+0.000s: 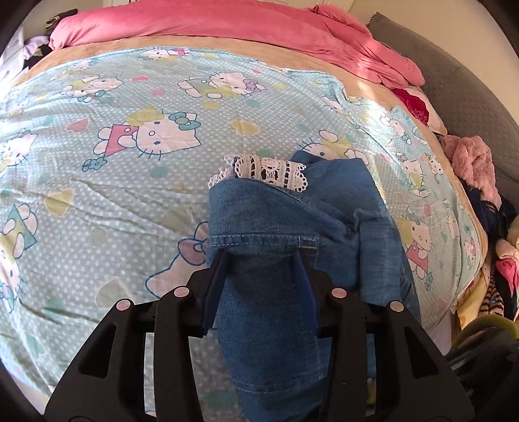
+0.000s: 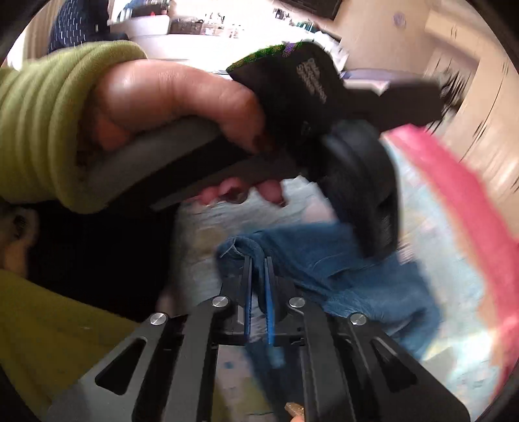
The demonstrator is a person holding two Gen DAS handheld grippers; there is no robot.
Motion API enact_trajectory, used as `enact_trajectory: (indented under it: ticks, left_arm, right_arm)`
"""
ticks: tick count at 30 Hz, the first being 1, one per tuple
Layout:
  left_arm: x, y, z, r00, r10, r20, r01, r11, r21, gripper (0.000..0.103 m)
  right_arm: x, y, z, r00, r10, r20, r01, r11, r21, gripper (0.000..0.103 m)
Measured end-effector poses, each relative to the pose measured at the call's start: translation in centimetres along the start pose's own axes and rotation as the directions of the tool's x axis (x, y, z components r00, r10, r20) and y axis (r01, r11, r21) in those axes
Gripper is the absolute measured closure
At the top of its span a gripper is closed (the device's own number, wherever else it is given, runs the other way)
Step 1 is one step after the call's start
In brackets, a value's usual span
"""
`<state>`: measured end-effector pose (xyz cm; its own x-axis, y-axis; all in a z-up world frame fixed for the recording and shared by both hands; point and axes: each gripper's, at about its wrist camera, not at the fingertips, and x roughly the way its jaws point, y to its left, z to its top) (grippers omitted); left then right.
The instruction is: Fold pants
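Observation:
Blue denim pants (image 1: 279,233) with a white lace hem (image 1: 269,170) hang bunched over the Hello Kitty bedsheet (image 1: 129,130). My left gripper (image 1: 261,251) has its fingers spread around a wide fold of the denim and holds it. In the blurred right wrist view, my right gripper (image 2: 258,259) is shut on another edge of the pants (image 2: 340,269). The left hand-held gripper body (image 2: 324,130) and the person's hand (image 2: 168,97) fill the upper part of that view.
A pink duvet (image 1: 227,22) lies along the far side of the bed. A grey padded headboard (image 1: 470,97) and a pile of clothes (image 1: 473,162) are at the right. The room behind is blurred in the right wrist view.

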<state>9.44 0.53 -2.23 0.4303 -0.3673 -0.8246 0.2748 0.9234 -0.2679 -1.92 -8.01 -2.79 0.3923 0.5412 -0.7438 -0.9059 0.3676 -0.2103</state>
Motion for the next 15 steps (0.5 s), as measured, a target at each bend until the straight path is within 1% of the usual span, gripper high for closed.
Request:
enact_trajectory:
  ticks: [2, 3, 4, 5, 7, 8, 9, 11, 12, 13, 14, 15]
  left_arm:
    - [0.0, 0.1, 0.0, 1.000, -0.006, 0.003, 0.006, 1.000, 0.001, 0.068]
    - [0.1, 0.1, -0.1, 1.000, -0.009, 0.006, 0.009, 1.000, 0.001, 0.068]
    - [0.1, 0.2, -0.1, 1.000, -0.010, 0.008, 0.010, 1.000, 0.000, 0.067]
    - [0.2, 0.3, -0.1, 1.000, -0.011, 0.010, 0.011, 1.000, -0.005, 0.067]
    - [0.3, 0.4, -0.2, 1.000, -0.016, 0.016, 0.016, 1.000, -0.019, 0.067]
    - [0.2, 0.4, -0.3, 1.000, -0.016, 0.022, 0.017, 1.000, -0.020, 0.066]
    - [0.1, 0.4, -0.4, 1.000, -0.015, 0.024, 0.016, 1.000, -0.019, 0.065]
    - [-0.2, 0.4, -0.6, 1.000, -0.009, 0.024, 0.009, 1.000, -0.015, 0.059]
    - [-0.2, 0.4, -0.6, 1.000, -0.005, 0.022, 0.005, 1.000, -0.014, 0.054]
    - [-0.1, 0.4, -0.6, 1.000, 0.001, 0.019, -0.001, 1.000, -0.012, 0.054]
    - [0.0, 0.4, -0.6, 1.000, 0.002, 0.018, -0.002, 1.000, -0.014, 0.054]
    - [0.0, 0.4, -0.6, 1.000, 0.003, 0.018, -0.002, 1.000, -0.017, 0.054]
  right_arm:
    - [-1.1, 0.4, -0.3, 0.998, 0.067, 0.021, -0.067, 0.998, -0.001, 0.098]
    - [-1.4, 0.5, -0.6, 0.996, 0.083, 0.024, -0.083, 0.997, 0.009, 0.102]
    - [-1.3, 0.6, -0.9, 0.995, 0.098, 0.018, -0.098, 0.995, 0.022, 0.103]
    - [-0.8, 0.7, -1.4, 0.995, 0.101, -0.007, -0.101, 0.994, 0.037, 0.103]
    - [1.1, 1.2, -2.7, 0.995, 0.033, -0.096, -0.031, 0.999, 0.029, 0.103]
    - [1.6, 1.2, -3.1, 0.993, 0.024, -0.120, -0.019, 0.999, 0.044, 0.103]
    - [1.6, 1.0, -3.4, 0.992, 0.032, -0.122, -0.022, 0.997, 0.079, 0.103]
    - [0.1, 0.7, -3.3, 0.996, 0.070, -0.056, -0.062, 0.988, 0.144, 0.103]
    - [-1.0, 0.6, -3.0, 0.997, 0.076, -0.012, -0.073, 0.985, 0.157, 0.096]
    - [-2.1, 0.5, -2.6, 0.997, 0.074, 0.035, -0.078, 0.984, 0.161, 0.088]
    - [-3.4, 0.4, -2.0, 0.994, 0.055, 0.093, -0.069, 0.985, 0.159, 0.068]
    - [-4.1, 0.3, -1.5, 0.991, 0.036, 0.126, -0.055, 0.987, 0.152, 0.058]
